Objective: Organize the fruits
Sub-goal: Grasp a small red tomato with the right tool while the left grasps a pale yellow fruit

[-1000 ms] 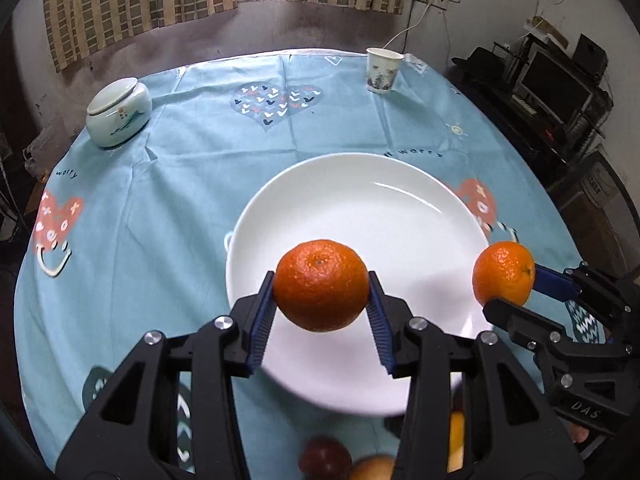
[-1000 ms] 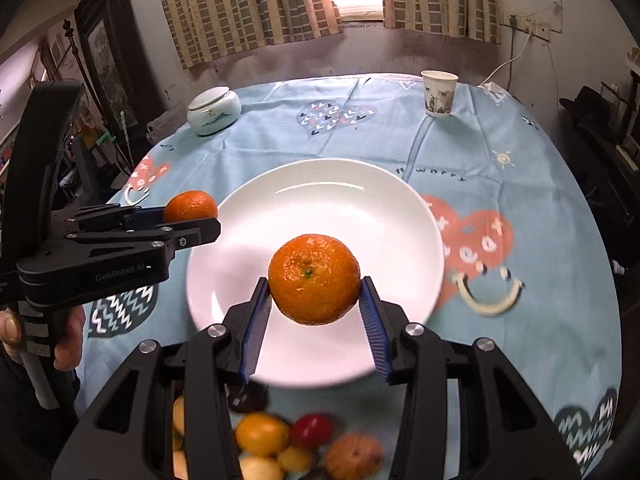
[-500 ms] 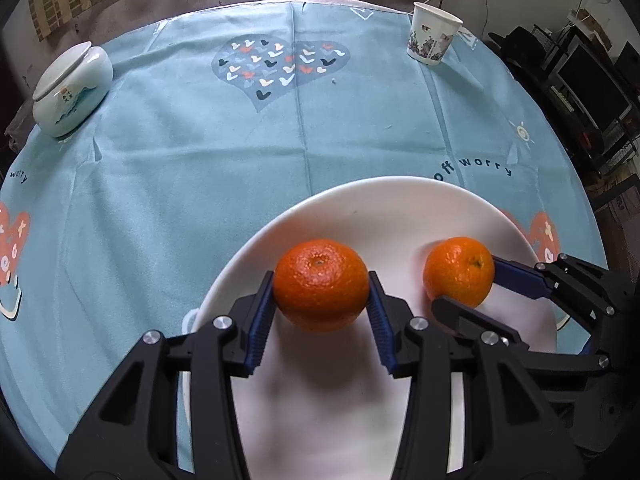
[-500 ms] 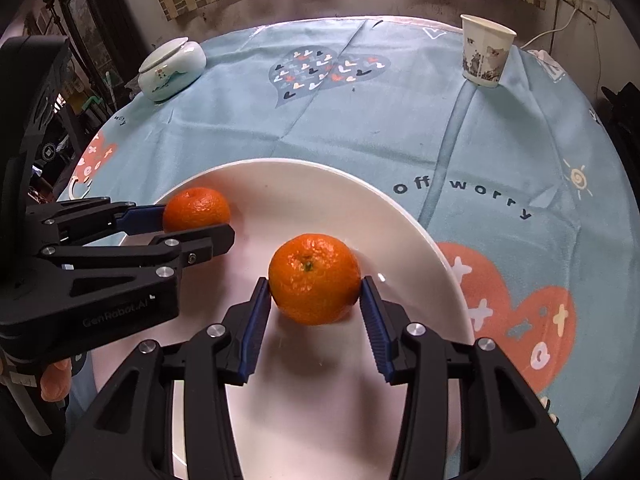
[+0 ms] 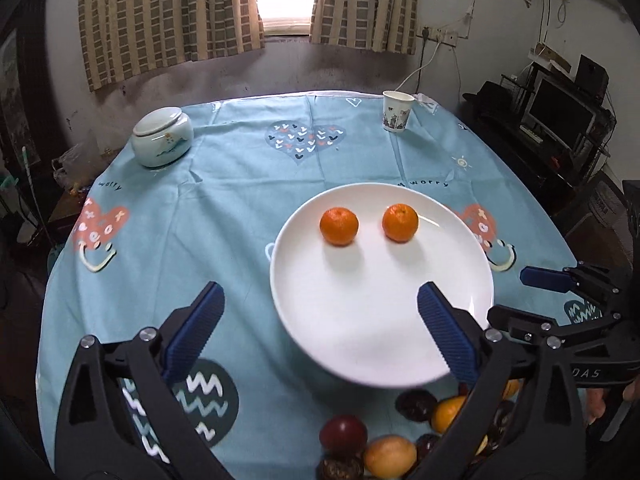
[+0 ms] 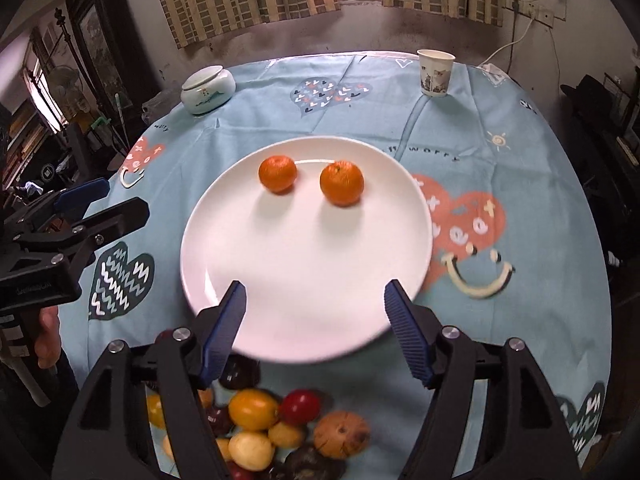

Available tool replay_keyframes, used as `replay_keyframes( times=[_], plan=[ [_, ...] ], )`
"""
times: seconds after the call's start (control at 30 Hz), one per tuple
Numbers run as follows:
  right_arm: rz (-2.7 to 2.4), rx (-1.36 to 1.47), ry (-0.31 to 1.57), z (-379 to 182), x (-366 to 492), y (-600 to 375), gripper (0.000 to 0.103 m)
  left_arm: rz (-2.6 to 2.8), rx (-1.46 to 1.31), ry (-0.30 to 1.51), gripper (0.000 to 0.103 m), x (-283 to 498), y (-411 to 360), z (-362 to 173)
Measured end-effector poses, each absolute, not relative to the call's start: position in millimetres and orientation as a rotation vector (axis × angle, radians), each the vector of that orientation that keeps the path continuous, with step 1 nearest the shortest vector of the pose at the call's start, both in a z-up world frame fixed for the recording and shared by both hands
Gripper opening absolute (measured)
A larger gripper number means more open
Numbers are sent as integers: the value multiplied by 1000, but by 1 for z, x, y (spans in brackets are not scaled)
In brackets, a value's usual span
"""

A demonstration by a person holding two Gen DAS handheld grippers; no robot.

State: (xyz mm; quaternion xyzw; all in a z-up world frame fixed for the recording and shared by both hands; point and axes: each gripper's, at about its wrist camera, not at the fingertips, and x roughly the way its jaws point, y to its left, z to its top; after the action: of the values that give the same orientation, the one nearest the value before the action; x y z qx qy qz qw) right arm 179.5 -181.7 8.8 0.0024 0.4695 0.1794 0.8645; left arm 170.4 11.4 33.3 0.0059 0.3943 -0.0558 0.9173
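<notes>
Two oranges sit side by side on the far half of the white plate (image 5: 380, 300): the left orange (image 5: 339, 226) (image 6: 277, 173) and the right orange (image 5: 400, 223) (image 6: 342, 183). My left gripper (image 5: 320, 332) hangs over the plate's near left rim, its jaws opening wide with nothing between them. It shows at the left edge of the right wrist view (image 6: 108, 204). My right gripper (image 6: 316, 330) is over the near rim of the plate (image 6: 304, 260), jaws opening and empty; the left wrist view has it at the right (image 5: 520, 298). A pile of mixed fruits (image 6: 272, 420) (image 5: 400, 440) lies under both grippers.
A lidded ceramic jar (image 5: 162, 142) stands at the far left of the round table and a paper cup (image 5: 397, 111) at the far right. The blue patterned tablecloth (image 5: 240, 200) covers the top. A shelf with a monitor (image 5: 560, 112) stands beyond the right edge.
Both grippers let go of their oranges, which now rest on the plate. Both have opened and drawn back toward the plate's near rim.
</notes>
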Motion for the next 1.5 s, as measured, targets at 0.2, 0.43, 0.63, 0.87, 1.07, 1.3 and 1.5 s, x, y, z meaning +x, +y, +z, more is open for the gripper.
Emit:
replay_keyframes(
  times=[0.2,0.43,0.63,0.87,1.07,1.3,1.5],
  plan=[
    [280,-34,931,-12,99,-176,73,-71,-7,816,99,92,16,-2],
    [283,34,966,-30,48,-188,73,-67,18,868,99,49,22,-28],
    [242,-17,946,-38,12,-203,73,-72,29,883,99,27,26,-35],
    [228,4,953,-57,14,-209,47,-158,60,938,99,11,16,-46],
    [227,43,996,-80,27,-212,30,-244,78,1004,99,2,-2,-58],
    [220,91,953,-65,7,-227,30,-294,76,1073,98,3,-24,-73],
    [249,169,967,-68,2,-242,30,-273,25,1081,78,19,-38,-88]
  ],
)
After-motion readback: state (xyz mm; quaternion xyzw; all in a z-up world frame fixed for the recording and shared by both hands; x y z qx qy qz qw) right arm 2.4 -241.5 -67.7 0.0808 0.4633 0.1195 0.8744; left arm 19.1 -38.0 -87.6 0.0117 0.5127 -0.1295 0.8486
